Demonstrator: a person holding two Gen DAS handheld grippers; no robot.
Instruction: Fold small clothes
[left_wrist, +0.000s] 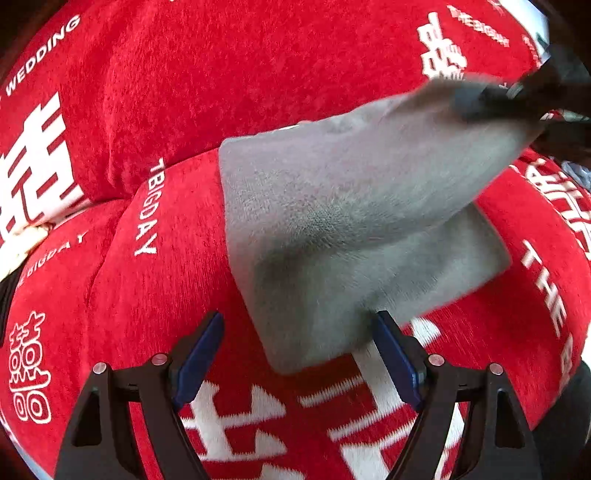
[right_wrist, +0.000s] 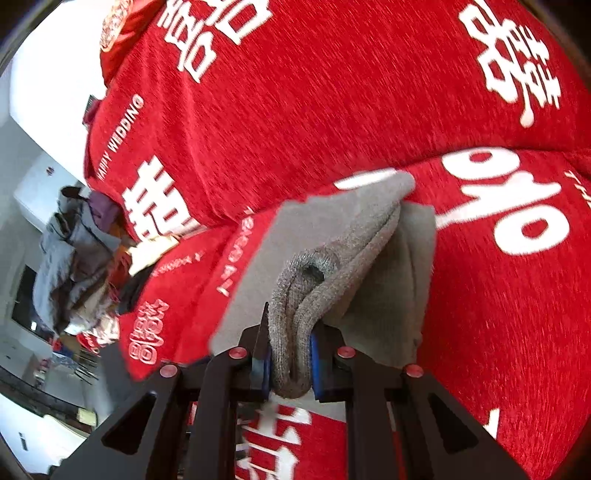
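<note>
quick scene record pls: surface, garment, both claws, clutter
surface: red cover with white lettering
garment: grey cloth, one end lifted, the rest lying on the cover
right claw: shut on a bunched edge of the cloth
left claw: open, near corner of the cloth between its fingers, not pinched
clutter: clothes pile beyond the cover's edge

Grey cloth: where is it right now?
The grey cloth lies on the red cushion cover, one corner lifted in the right gripper; its near corner sits between the open left gripper fingers.
</note>
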